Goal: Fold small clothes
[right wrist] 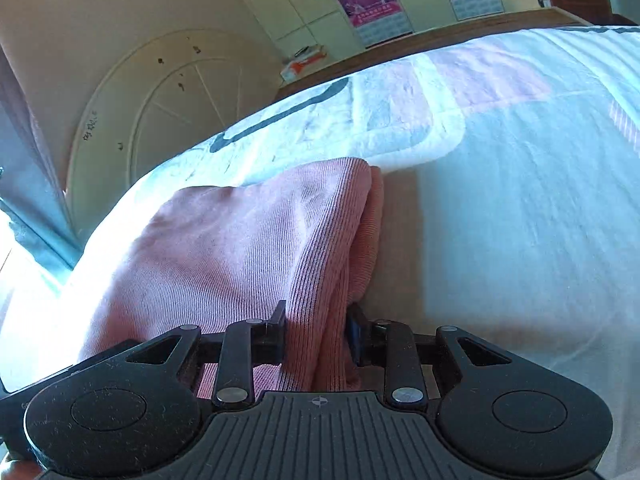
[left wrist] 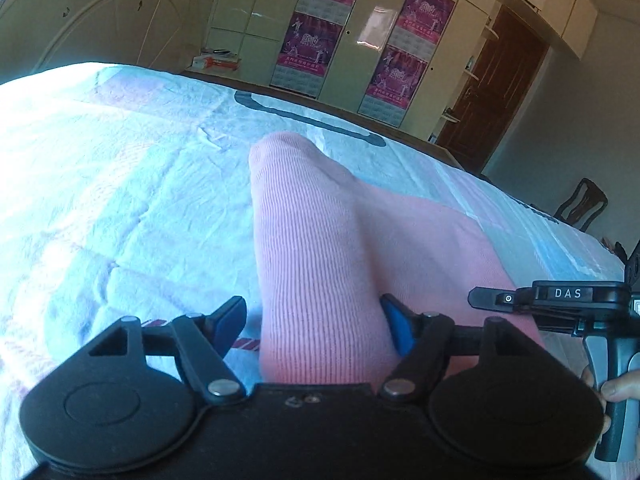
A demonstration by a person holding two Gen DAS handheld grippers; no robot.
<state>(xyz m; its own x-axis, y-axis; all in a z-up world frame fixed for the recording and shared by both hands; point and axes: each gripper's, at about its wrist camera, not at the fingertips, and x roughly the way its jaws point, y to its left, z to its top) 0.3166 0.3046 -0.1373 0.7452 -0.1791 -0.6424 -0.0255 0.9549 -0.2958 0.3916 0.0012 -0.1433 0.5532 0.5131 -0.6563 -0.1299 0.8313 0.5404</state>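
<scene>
Two wrist views over a bed spread with a pale quilt (left wrist: pixel 120 200), mid-fold of a small pink ribbed garment (left wrist: pixel 320 260).

Left wrist view: left gripper (left wrist: pixel 316 326) at 6 o'clock, jaws spread wide. Pink garment rising between them toward 12 o'clock as a raised ridge. Blue pad (left wrist: pixel 400 328) on the 3 o'clock side just touching the cloth; opposite finger standing clear of it, a strip of quilt showing in the gap. No grip, then: cloth between the jaws but not pinched. At 3 o'clock, the other tool's black body marked "DAS", with fingertips (left wrist: pixel 618 390) of a hand on its handle.

Right wrist view: right gripper (right wrist: pixel 316 334) at 6 o'clock, jaws narrowed and clamped on a bunched fold of the same pink garment (right wrist: pixel 240 240). Cloth fanning out from the pinch toward 10 and 11 o'clock, doubled edge visible near 1 o'clock, lying on the quilt (right wrist: pixel 520 220). Shadow on the quilt just beside the fold, at 2 o'clock.

Beyond the bed, at 12 o'clock: cream wardrobe doors (left wrist: pixel 360 20) with pink and purple posters (left wrist: pixel 320 12), and a curved headboard (right wrist: pixel 168 100).

Likely step: laying down a fold, one end let go, the other yet to be freed. Next move, as a judgement: opening the right jaws to release the bunched edge, then drawing both tools back without dragging cloth, and smoothing or regripping for a further fold. Soft ribbed knit likely to cling to the pads and spring the fold open.
</scene>
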